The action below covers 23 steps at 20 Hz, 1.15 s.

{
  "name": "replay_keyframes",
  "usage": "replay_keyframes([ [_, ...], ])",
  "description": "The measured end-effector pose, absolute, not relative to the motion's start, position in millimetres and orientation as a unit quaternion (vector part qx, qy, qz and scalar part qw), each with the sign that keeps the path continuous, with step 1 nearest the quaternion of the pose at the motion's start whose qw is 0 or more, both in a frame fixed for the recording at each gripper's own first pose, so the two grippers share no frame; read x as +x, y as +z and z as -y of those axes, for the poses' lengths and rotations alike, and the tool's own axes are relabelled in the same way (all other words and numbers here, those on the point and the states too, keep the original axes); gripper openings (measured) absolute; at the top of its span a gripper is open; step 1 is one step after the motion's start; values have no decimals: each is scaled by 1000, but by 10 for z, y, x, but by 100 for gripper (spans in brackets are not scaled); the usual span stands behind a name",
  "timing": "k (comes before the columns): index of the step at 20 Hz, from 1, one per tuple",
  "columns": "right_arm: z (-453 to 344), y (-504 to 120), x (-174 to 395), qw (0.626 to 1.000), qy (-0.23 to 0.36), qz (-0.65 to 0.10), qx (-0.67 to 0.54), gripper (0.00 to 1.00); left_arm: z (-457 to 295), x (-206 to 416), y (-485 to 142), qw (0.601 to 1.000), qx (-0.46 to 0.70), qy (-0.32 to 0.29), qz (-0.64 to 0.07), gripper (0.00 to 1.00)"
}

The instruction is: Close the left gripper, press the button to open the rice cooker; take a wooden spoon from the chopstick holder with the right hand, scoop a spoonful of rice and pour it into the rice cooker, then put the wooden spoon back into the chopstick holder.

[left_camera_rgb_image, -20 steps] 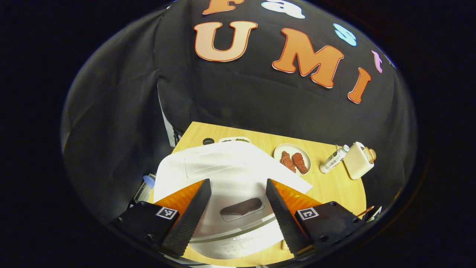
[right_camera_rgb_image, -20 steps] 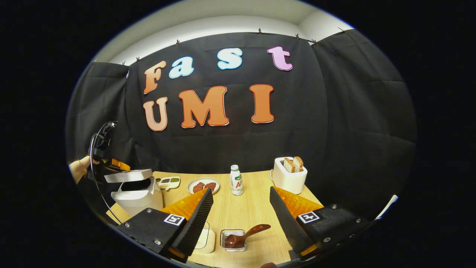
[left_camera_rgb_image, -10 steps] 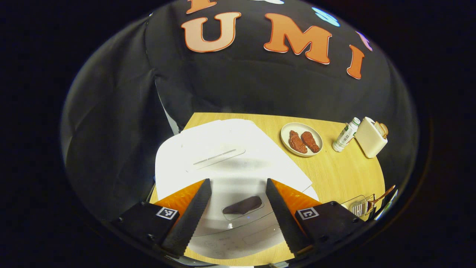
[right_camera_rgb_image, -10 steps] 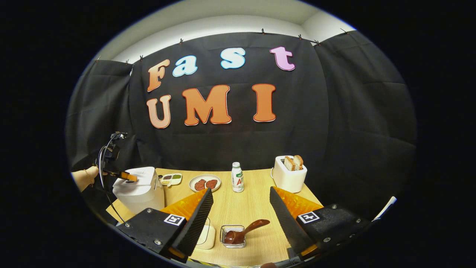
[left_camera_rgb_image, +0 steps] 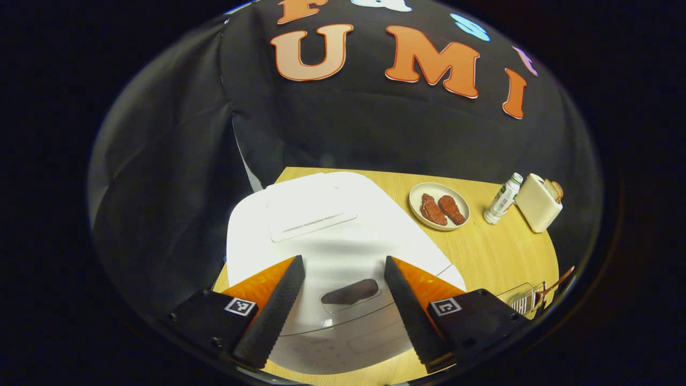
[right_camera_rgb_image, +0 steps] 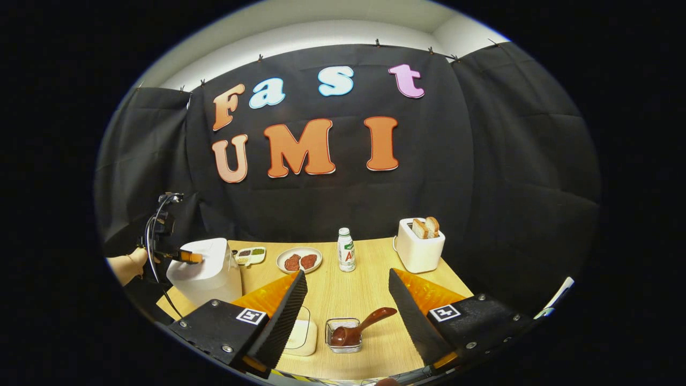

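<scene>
My booth is lit evenly from above, so the wooden table (right_camera_rgb_image: 343, 300) looks warm and bright while the cloth wall swallows most light. The white rice cooker (left_camera_rgb_image: 332, 236) under my left gripper (left_camera_rgb_image: 343, 313) nearly blows out on its lid, with a soft grey shadow across its front. Both fisheye views bend the table edge and wall hard near the rim. Focus is sharp at centre; the toaster (left_camera_rgb_image: 538, 202) near the edge looks slightly soft
</scene>
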State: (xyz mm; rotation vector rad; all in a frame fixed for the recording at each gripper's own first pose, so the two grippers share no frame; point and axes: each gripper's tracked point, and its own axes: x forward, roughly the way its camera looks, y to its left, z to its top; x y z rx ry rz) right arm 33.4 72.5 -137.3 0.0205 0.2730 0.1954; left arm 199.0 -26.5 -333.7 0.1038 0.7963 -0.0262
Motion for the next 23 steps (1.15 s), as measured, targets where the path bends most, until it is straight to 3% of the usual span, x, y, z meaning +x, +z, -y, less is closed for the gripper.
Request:
replay_keyframes([
  [5,-663,-1192,272,990,82,-117,20,95,303,1845,-3064,933,21,-17,-358,100],
  [17,-808,-782,266,994,81,-77,-6,95,36,1471,-1031,986,-10,-22,-164,100],
  [23,-848,-715,236,994,80,-70,-3,95,-90,964,-408,995,7,-29,-96,100],
])
